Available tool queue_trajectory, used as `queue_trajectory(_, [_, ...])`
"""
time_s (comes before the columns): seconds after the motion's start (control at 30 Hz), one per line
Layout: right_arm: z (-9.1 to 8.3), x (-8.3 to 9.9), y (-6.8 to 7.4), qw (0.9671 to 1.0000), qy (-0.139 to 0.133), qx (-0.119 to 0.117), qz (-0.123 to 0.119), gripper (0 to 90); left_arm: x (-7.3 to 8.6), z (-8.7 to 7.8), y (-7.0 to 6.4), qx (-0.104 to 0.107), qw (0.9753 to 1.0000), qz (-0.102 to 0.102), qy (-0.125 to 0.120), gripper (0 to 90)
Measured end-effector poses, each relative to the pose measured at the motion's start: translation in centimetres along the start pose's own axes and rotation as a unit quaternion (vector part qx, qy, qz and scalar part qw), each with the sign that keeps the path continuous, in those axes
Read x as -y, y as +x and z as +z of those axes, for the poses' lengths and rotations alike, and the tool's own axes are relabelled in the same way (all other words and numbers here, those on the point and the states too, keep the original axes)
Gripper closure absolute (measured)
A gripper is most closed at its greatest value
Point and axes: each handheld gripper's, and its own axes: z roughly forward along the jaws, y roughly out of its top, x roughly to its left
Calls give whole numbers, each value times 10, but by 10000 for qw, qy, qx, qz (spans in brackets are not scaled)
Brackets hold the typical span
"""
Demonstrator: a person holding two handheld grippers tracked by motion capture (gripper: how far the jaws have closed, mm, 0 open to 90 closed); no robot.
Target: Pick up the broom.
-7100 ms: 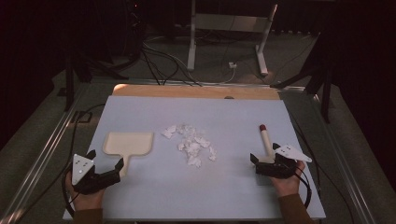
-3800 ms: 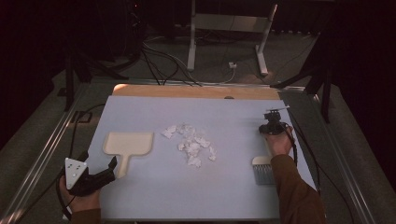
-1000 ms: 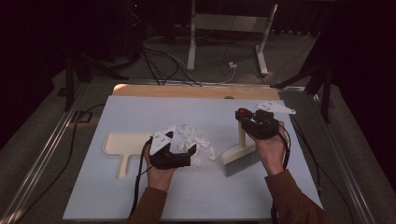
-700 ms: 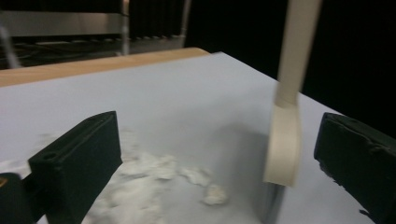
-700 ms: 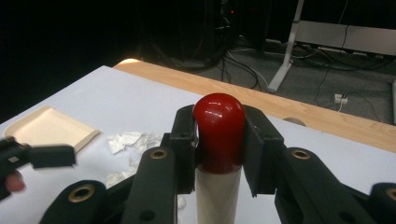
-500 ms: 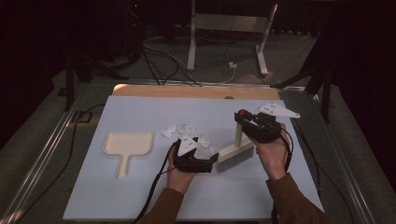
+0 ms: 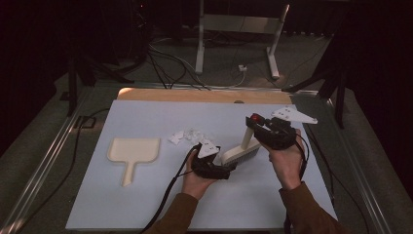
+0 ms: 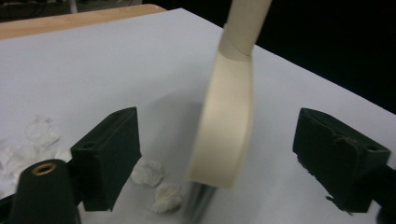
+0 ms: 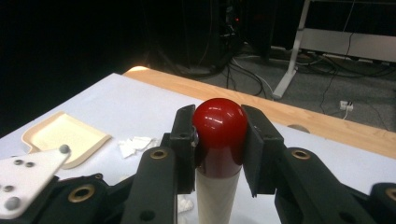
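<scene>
Overhead light is brightening the pale bench (image 7: 146, 122) against dark surroundings; the brush (image 8: 229, 126) is blurring close up.

White table (image 7: 146, 204), dustpan (image 7: 132, 151), paper scraps (image 7: 185, 135)

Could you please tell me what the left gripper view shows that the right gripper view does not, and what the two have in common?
The left gripper view alone shows the brush's cream head standing between the left gripper's open jaws. The right gripper view alone shows the right gripper clamped on the brush handle's red knob, with the cream dustpan lying flat on the table. Both show crumpled paper scraps and the pale table surface.
</scene>
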Motion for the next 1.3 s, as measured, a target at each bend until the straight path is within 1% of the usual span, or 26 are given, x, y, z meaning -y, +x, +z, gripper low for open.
queue_trajectory(0.07, [-1,-3,2,10000,-40,-27,2,689,-5,1,0,-116,9999,61,-18,214])
queue_trajectory(0.1, [-2,-4,3,10000,-42,-41,8,688,-5,1,0,-116,9999,61,-18,237])
queue_trajectory(0.13, [-2,-5,4,10000,-52,-61,4,688,-8,1,1,-194,9997,109,-28,266])
queue_trajectory(0.2, [-2,-7,6,9999,-81,-92,7,688,-9,1,0,-234,9997,119,-16,367])
queue_trajectory(0.23, [-3,-8,7,9999,-96,-106,-5,689,-10,2,-1,-186,9997,167,25,399])
queue_trajectory(0.27, [-3,-8,7,9999,-96,-106,-5,689,-10,2,-1,-186,9997,167,25,462])
queue_trajectory(0.33, [-4,-10,11,9998,-119,-155,-32,688,-11,0,-3,-135,9994,313,32,555])
queue_trajectory(0.37, [-4,-11,11,9998,-135,-169,-37,688,-11,0,-3,-135,9994,313,32,599])
queue_trajectory(0.4, [-4,-11,11,9998,-135,-169,-37,688,-11,-1,-3,-136,9993,340,28,599])
queue_trajectory(0.43, [-4,-12,12,9997,-144,-187,-38,689,-12,-3,-2,-46,9994,345,21,642])
queue_trajectory(0.5, [-4,-13,12,9996,-164,-219,-24,688,-12,-4,-2,-33,9993,369,20,663])
queue_trajectory(0.63, [-1,-16,12,9995,-157,-283,-30,686,-13,-7,-2,11,9990,456,28,683])
queue_trajectory(0.73, [2,-17,12,9994,-162,-312,-43,678,-13,-8,-2,105,9990,432,18,691])
queue_trajectory(0.77, [3,-17,11,9993,-171,-339,-61,655,-13,-9,-2,110,9989,450,16,693])
queue_trajectory(0.8, [4,-17,11,9991,-168,-387,-74,595,-13,-9,-2,120,9990,439,-6,694])
queue_trajectory(0.83, [5,-17,11,9991,-149,-395,-105,525,-15,-12,0,189,9991,368,-51,694])
queue_trajectory(0.87, [6,-17,11,9991,-148,-367,-165,459,-15,-13,1,190,9993,312,-98,694])
queue_trajectory(0.9, [6,-17,11,9991,-148,-367,-165,459,-15,-13,1,190,9993,312,-98,694])
queue_trajectory(0.93, [9,-15,10,9994,-94,-253,-203,333,-17,-16,3,182,9994,263,-129,694])
queue_trajectory(0.97, [9,-15,10,9994,-94,-253,-203,333,-17,-17,5,180,9994,246,-145,694])
queue_trajectory(1.0, [10,-14,7,9995,-141,-268,-130,239,-19,-22,9,142,9995,208,-179,694])
queue_trajectory(1.03, [10,-14,7,9995,-141,-268,-130,239,-19,-22,9,142,9995,208,-179,694])
queue_trajectory(1.07, [13,-12,3,9995,-109,-278,-51,152,-20,-25,12,131,9995,188,-197,694])
queue_trajectory(1.17, [17,-11,-2,9994,-10,-344,-52,82,-22,-33,19,147,9995,118,-265,694])
queue_trajectory(1.27, [19,-9,-4,9992,83,-395,-83,50,-25,-41,24,142,9994,123,-280,694])
queue_trajectory(1.3, [22,-8,-5,9984,166,-501,-177,17,-25,-43,26,154,9994,130,-284,694])
